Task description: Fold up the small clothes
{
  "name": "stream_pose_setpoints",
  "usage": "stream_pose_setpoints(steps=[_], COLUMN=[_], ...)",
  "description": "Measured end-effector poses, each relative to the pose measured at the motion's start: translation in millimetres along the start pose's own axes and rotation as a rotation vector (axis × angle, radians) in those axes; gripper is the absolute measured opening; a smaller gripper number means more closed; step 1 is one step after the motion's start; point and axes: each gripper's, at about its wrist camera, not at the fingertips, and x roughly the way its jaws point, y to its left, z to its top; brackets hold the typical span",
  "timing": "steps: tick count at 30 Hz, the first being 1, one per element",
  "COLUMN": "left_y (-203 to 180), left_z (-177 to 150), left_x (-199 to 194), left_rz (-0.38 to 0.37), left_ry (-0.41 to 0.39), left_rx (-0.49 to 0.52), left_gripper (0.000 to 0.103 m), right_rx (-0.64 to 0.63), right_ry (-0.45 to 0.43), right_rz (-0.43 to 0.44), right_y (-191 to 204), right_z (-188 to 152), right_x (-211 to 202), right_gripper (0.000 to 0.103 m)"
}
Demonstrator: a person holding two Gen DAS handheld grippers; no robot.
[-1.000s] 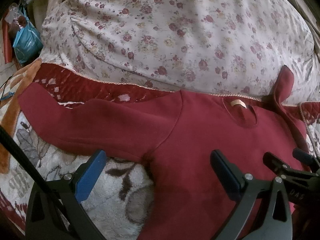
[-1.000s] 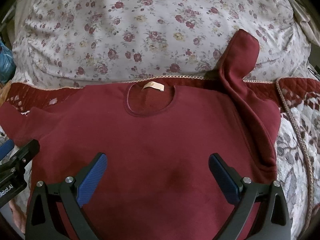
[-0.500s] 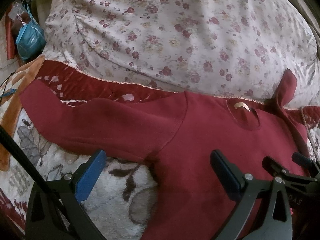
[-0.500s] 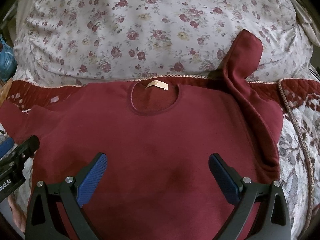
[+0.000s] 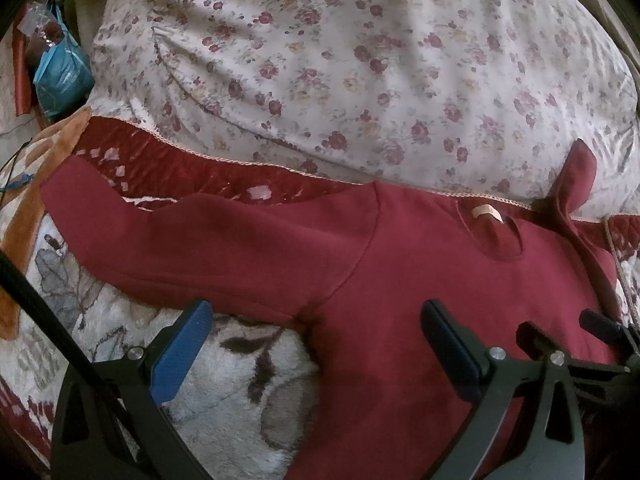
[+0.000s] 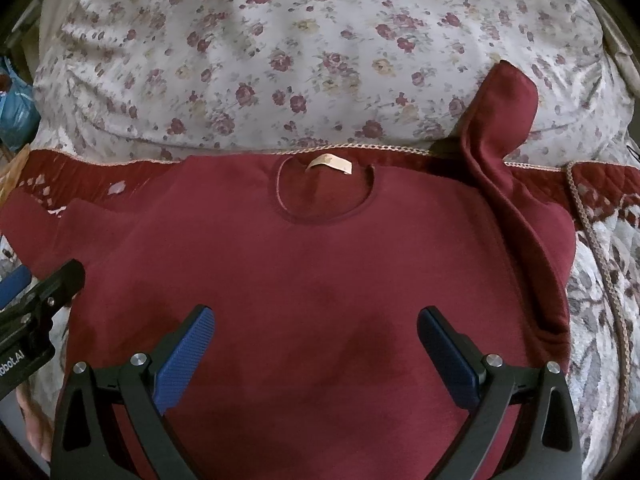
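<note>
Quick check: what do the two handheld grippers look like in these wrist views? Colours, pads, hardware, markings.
Both match: the left gripper and right gripper have matte black triangulated frames with cut-outs, two splayed fingers carrying blue ribbed pads, and silver round screw heads at the joints. White lettering ending "obot.AI" marks the left unit's body. A thin black cable crosses the left view.

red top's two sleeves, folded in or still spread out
One each. The left sleeve lies spread flat sideways; the right sleeve is turned up along the red top, its cuff resting on the flowered bedding.
</note>
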Motion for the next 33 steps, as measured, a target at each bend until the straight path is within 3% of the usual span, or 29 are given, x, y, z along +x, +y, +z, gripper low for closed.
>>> stream_pose_setpoints(steps=[7, 12, 22, 27, 33], left_y=[17, 51, 171, 220, 253], left_z=[2, 15, 68, 83, 83], left_x=[-3, 1, 34, 67, 100], left_rz=[0.032, 0.136, 0.488, 0.593, 0.631], left_ry=[-0.01, 0.012, 0.029, 0.064, 0.113], left_rx=[-0.059, -0.124, -0.281, -0.345, -0.388], left_gripper=[0.103, 0.103, 0.103, 0.092, 0.074], right_rx=[-0.012, -0.021, -0.027, -0.047, -0.066], right_ry=[0.004, 0.021, 0.065, 0.08, 0.096], right_rz=[0.02, 0.036, 0.06, 0.082, 0.095], right_y=[4, 5, 4, 8, 13], right_z=[0, -1, -6, -7, -8], right_x=[-2, 0, 10, 10, 10], right_gripper=[0.103, 0.103, 0.103, 0.103, 0.103])
